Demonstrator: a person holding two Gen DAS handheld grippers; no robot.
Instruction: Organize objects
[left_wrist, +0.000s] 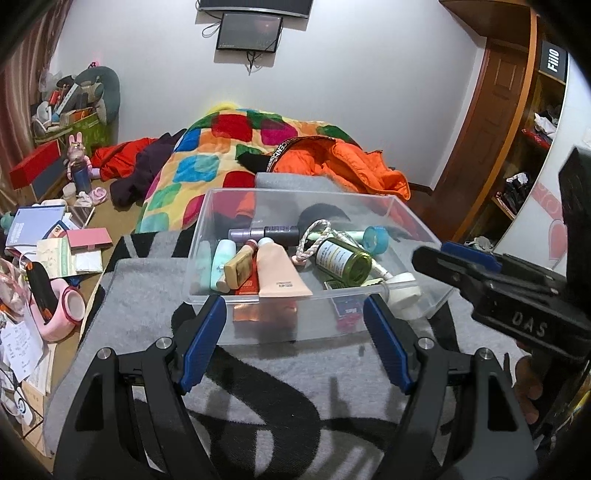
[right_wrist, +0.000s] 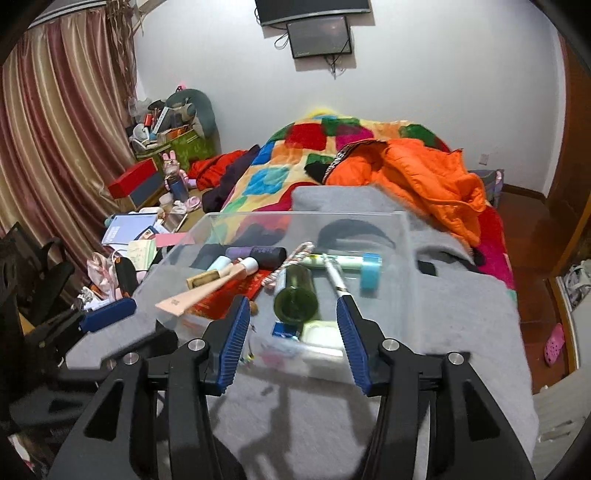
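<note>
A clear plastic box (left_wrist: 295, 192) (right_wrist: 306, 214) sits on a grey blanket on the bed. Inside it lie a green bottle (left_wrist: 343, 262) (right_wrist: 295, 291), a peach tube (left_wrist: 280, 273) (right_wrist: 207, 291), a purple tube (left_wrist: 264, 233), a blue-capped tube (left_wrist: 375, 240) (right_wrist: 371, 273) and a white jar (left_wrist: 404, 291). My left gripper (left_wrist: 293, 310) stands wide open in front of the box's near wall, holding nothing. My right gripper (right_wrist: 293, 308) (left_wrist: 432, 254) hovers over the box's right near corner, jaws apart and empty, with the green bottle's base beyond them.
A colourful quilt (left_wrist: 207, 162) and an orange jacket (left_wrist: 343, 162) lie beyond the box. Books, papers and a pink tape roll (left_wrist: 70, 306) clutter the left side. A wooden wardrobe (left_wrist: 498, 110) stands to the right, curtains (right_wrist: 55, 147) to the left.
</note>
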